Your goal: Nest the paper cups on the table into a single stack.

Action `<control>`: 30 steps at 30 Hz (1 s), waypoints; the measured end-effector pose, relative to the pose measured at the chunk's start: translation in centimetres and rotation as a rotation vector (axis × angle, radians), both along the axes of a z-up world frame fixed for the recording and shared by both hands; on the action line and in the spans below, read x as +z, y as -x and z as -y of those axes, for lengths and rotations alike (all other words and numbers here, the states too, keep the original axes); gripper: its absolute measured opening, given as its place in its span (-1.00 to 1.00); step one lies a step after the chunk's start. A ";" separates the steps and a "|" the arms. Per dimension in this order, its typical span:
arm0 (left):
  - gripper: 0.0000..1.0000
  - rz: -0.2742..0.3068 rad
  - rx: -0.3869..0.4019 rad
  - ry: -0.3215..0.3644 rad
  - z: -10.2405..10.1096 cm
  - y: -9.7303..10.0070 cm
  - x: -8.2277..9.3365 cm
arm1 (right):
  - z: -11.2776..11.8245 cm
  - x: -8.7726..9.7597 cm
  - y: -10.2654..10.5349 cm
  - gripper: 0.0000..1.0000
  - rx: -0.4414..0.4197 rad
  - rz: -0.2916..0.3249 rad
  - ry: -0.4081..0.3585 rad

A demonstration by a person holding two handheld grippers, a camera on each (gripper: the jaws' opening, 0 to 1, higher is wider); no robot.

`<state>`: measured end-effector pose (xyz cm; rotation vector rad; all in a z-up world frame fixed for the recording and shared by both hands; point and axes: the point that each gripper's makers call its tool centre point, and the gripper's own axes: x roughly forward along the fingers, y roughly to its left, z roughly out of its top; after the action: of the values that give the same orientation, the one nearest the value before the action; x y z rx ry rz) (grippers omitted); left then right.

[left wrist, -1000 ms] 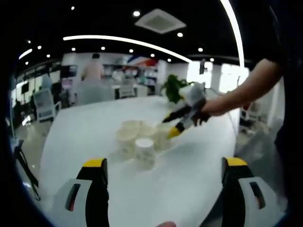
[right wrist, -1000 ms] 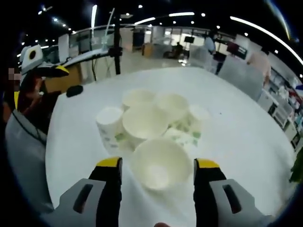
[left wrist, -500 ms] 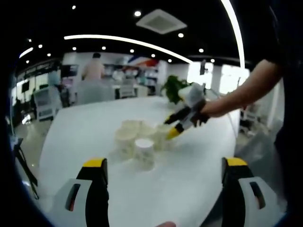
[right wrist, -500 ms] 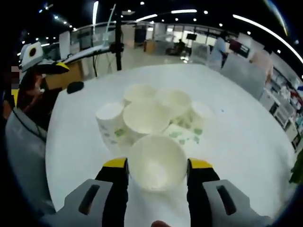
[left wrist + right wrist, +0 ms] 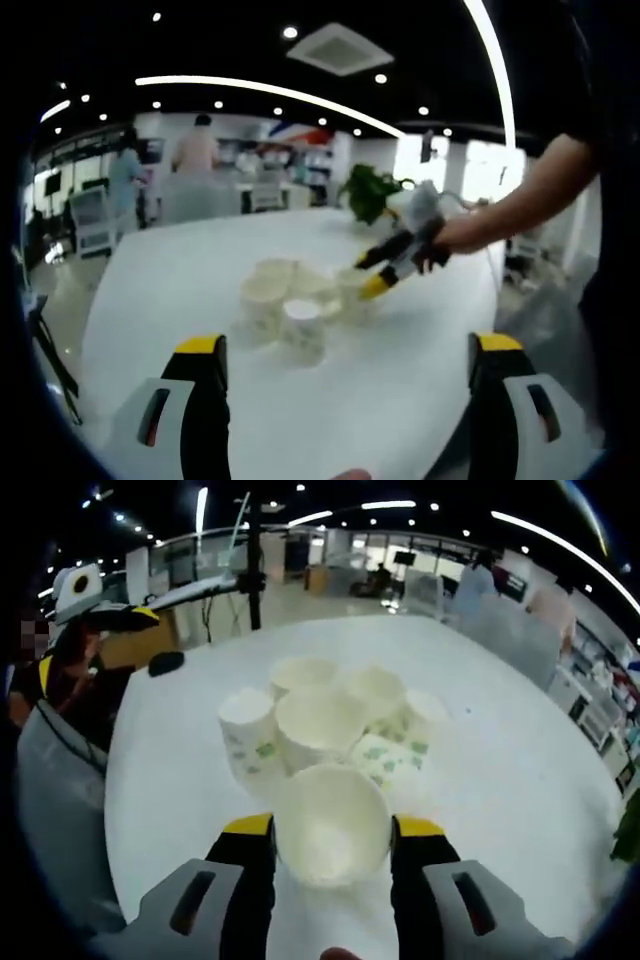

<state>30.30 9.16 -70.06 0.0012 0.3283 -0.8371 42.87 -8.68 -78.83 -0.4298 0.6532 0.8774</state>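
On white round table (image 5: pixel 520 750) under ceiling spotlights (image 5: pixel 290 32), clustered paper cups (image 5: pixel 320 725).

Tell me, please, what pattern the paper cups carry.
Green leafy print on white paper cups, best seen in the right gripper view.

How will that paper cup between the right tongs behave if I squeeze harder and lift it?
The paper cup sits upright and open-mouthed between the right tongs, jaws against its sides. It looks thin-walled, so a harder squeeze would probably dent its rim oval. It appears empty, so it is likely very light and should lift easily. Its tapered sides could let it slip downward.
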 end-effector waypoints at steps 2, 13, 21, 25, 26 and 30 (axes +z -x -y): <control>0.97 0.002 -0.003 -0.004 0.0 -0.1 0.0 | -0.1 0.2 0.2 -0.16 -0.001 0.006 -0.009; 0.97 0.016 -0.011 -0.013 -0.1 -0.2 0.5 | -0.4 1.9 0.8 -0.16 0.009 0.031 -0.023; 0.97 0.011 0.001 0.000 -0.3 -0.7 0.5 | -1.4 3.2 1.4 -0.16 0.029 0.047 -0.052; 0.97 0.011 -0.003 -0.003 -0.3 -0.7 0.5 | -2.1 3.9 2.0 -0.16 0.066 0.065 -0.039; 0.97 0.012 -0.004 -0.004 -0.3 -0.7 0.5 | -2.2 4.0 2.2 -0.16 0.069 0.065 -0.041; 0.97 0.014 -0.005 0.002 -0.3 -0.8 0.6 | -2.6 4.9 2.8 -0.17 0.080 0.075 -0.054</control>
<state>31.09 9.50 -69.50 0.0061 0.3141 -0.8421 40.09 -6.10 -73.96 -0.4405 0.5455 0.9480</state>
